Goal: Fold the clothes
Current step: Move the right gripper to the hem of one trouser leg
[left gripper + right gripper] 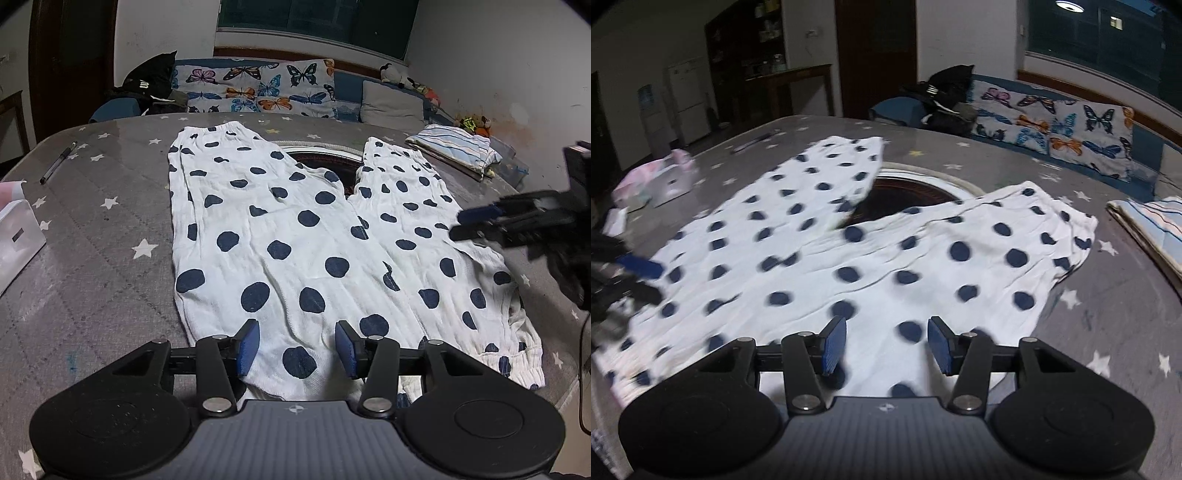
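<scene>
Now the polka-dot trousers (295,236) lie flat on the grey star-patterned bench (92,236), legs pointing to 12 o'clock. The left gripper (297,347) hovers above the waistband with jaws wide apart, holding nothing. The right gripper (886,345), slightly blurred, seems equally wide and empty over the trousers. A folded striped cloth (456,146) lies at 2 o'clock.

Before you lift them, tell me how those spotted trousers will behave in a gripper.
The spotted trousers will probably drape and sag, since the thin cloth lies wrinkled and flat. They look light for their spread. One leg already dips over the round opening, so a pinch likely drags the rest along.
</scene>
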`<state>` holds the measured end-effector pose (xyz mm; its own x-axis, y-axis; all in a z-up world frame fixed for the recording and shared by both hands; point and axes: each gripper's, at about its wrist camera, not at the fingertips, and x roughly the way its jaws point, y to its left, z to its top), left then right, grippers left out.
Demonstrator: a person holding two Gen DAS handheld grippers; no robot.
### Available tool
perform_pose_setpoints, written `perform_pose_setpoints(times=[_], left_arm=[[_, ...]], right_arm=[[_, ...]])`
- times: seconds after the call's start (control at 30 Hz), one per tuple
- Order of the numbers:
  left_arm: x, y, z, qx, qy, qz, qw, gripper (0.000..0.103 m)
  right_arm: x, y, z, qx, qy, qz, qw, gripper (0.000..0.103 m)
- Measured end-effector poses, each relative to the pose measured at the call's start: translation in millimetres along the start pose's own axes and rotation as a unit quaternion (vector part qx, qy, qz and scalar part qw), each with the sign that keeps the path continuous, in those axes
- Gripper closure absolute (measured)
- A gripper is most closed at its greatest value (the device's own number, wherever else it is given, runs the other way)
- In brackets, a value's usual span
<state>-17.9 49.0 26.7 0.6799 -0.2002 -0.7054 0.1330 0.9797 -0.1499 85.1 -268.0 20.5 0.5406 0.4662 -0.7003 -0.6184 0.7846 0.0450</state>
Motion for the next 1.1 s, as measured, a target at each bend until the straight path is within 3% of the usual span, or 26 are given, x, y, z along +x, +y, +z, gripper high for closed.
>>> perform_pose_setpoints(times=[0.13, 0.4, 0.53, 0.77, 0.93, 1.1], left_arm=[[1, -1, 2, 0.004, 0.004, 0.004, 1.0, 0.053], [-3, -6, 14, 0.017, -0.004, 0.013, 0.9998, 0.053], [-4, -20, 24, 0.029, -0.017, -0.006, 0.9994, 0.052], [17, -68, 36, 0.061, -0.014, -0.092, 0.9937, 0.053], [40, -115, 41, 0.102, -0.001, -0.165, 0.9809, 0.053], [62, -145, 40, 0.126, 0.019, -0.2, 0.9715, 0.054]], right_arm=[[12, -18, -4, 0.013, 0.008, -0.011, 1.0, 0.053], [-7, -29, -16, 0.016, 0.019, -0.02, 0.999, 0.053], [-14, -41, -5, 0.031, 0.004, -0.025, 0.999, 0.054], [4, -84, 17, 0.068, -0.005, -0.06, 0.996, 0.06], [20, -115, 33, 0.088, -0.008, -0.083, 0.993, 0.063], [43, -149, 52, 0.117, -0.012, -0.104, 0.988, 0.065]])
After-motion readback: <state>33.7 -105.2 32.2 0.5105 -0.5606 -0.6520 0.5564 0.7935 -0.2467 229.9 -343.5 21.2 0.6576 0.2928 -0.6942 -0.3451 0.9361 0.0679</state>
